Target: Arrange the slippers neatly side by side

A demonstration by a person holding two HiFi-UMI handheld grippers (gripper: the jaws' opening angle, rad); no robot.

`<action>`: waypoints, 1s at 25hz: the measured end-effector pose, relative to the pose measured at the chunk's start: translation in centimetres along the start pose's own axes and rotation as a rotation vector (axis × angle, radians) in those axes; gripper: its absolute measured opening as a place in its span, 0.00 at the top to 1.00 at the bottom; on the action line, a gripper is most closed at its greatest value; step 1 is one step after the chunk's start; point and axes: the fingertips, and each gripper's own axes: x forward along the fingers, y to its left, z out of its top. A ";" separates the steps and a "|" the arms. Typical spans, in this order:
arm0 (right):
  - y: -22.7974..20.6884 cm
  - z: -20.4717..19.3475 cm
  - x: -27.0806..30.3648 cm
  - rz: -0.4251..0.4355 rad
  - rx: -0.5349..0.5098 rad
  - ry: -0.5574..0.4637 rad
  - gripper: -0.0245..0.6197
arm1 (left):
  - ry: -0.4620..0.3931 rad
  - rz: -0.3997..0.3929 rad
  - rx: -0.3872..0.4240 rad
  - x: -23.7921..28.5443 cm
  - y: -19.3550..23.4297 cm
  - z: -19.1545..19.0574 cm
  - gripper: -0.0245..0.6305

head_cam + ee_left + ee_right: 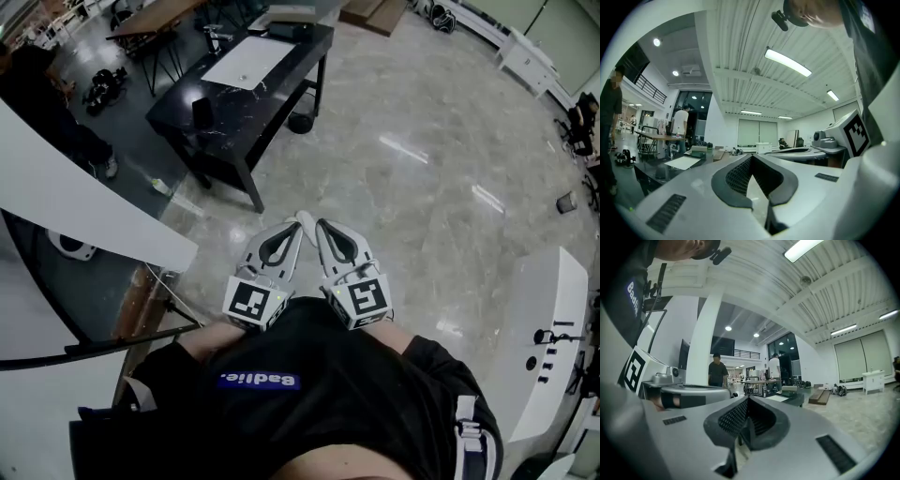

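The slippers cannot be seen in any of the three views. The head view shows only the glossy grey stone floor (441,178) in front of the person. Above it the white and grey left gripper (298,227) and the matching right gripper (322,228) are held level, close to the body. Their tips almost touch, and each has its jaws together with nothing between them.
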 end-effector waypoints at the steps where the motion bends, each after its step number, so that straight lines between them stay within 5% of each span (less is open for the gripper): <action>1: 0.0 0.0 0.0 0.001 -0.002 0.000 0.96 | -0.005 0.000 -0.001 0.0 0.0 0.1 0.98; 9: -0.2 -0.2 -0.3 0.015 0.030 -0.007 0.96 | 0.058 0.001 0.003 -0.5 -0.1 -0.9 0.98; 14: -1.1 -0.7 -0.3 0.024 0.063 -0.031 0.96 | 0.016 0.035 -0.027 -0.9 1.1 -1.1 0.98; 18: -2.1 -2.6 1.3 0.019 0.088 0.020 0.96 | 0.038 0.076 -0.006 -1.7 3.9 -2.6 0.98; 22: -0.9 -4.8 2.4 0.040 0.102 0.094 0.96 | 0.111 0.145 -0.070 -4.3 5.9 -4.2 0.98; 25: -0.3 -5.5 4.2 0.046 0.052 0.110 0.96 | 0.066 0.184 -0.059 -5.0 8.5 -4.5 0.98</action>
